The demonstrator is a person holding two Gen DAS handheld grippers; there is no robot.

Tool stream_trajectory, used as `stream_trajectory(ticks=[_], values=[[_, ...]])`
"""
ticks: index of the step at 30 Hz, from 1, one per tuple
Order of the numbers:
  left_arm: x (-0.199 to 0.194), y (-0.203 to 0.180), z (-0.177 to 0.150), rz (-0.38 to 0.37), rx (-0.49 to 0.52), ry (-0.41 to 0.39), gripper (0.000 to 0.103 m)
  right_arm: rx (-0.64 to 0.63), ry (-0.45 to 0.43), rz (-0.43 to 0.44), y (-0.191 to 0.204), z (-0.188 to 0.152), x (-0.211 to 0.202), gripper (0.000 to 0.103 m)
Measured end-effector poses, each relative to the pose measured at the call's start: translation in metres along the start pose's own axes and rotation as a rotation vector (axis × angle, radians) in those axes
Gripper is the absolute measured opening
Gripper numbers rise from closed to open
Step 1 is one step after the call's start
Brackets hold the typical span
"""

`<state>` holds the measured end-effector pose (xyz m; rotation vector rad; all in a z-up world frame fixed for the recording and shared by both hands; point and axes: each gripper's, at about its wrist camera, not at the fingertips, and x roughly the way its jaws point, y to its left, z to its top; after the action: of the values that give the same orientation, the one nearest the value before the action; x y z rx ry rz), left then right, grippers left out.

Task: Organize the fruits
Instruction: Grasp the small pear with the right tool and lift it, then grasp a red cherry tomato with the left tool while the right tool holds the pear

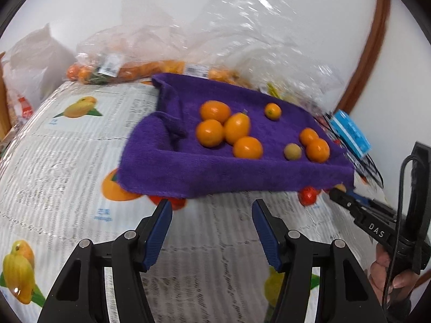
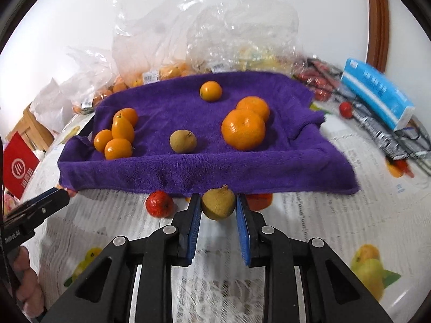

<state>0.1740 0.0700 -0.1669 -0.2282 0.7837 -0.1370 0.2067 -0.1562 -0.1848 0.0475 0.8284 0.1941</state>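
Right gripper (image 2: 218, 210), lower centre of the right wrist view: black jointed arms, ribbed blue pads (image 2: 194, 231), clenched on a small brown-green longan (image 2: 218, 205), matte rough skin, roundish with a stem nub on top. It sits just at the near hem of the purple towel (image 2: 204, 169).

Left gripper (image 1: 212, 210), bottom centre of the left wrist view: jaws spread wide, nothing between them, hovering over the tablecloth (image 1: 67, 161), a white lace-textured cloth with printed fruit pictures.

The towel is fluffy terry, rumpled, edges folded up like a shallow tray. On it: a cluster of four glossy oval kumquats (image 2: 118, 134) at the left, one lone kumquat (image 2: 211, 90) at the upper middle, a second matte tan longan (image 2: 183, 141) in the centre, and two larger dimpled mandarins (image 2: 243, 129) touching each other at the right.

A small shiny red fruit (image 2: 159, 204) lies on the cloth just left of the right gripper's fingers, near the hem.

Crinkled clear plastic bags (image 2: 161, 40) holding orange fruit sit behind the towel. A blue tissue pack (image 2: 377, 94) is at the upper right.
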Motion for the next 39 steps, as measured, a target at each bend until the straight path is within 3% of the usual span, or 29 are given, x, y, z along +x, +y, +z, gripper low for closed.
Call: stream_trajectory(ticks=[7, 13, 26, 31, 37, 39], values=[[0.005, -0.023, -0.001, -0.013, 0.053, 0.01, 0.058, -0.05, -0.025, -0.06, -0.007, -0.013, -0.025, 0.026], [0.02, -0.057, 0.0, -0.088, 0.04, 0.045, 0.059, -0.007, -0.024, -0.058, -0.025, -0.021, -0.039, 0.026], [0.048, -0.105, 0.004, -0.042, 0.062, 0.062, 0.058, 0.054, -0.044, -0.11, -0.054, -0.028, -0.059, 0.026], [0.055, -0.108, 0.008, 0.007, 0.062, 0.07, 0.052, 0.058, -0.054, -0.101, -0.056, -0.029, -0.064, 0.026], [0.062, -0.112, 0.007, 0.026, 0.085, 0.09, 0.026, 0.048, -0.069, -0.093, -0.054, -0.027, -0.068, 0.026], [0.063, -0.114, 0.006, 0.035, 0.094, 0.088, 0.026, 0.045, -0.074, -0.094, -0.052, -0.027, -0.068, 0.026]])
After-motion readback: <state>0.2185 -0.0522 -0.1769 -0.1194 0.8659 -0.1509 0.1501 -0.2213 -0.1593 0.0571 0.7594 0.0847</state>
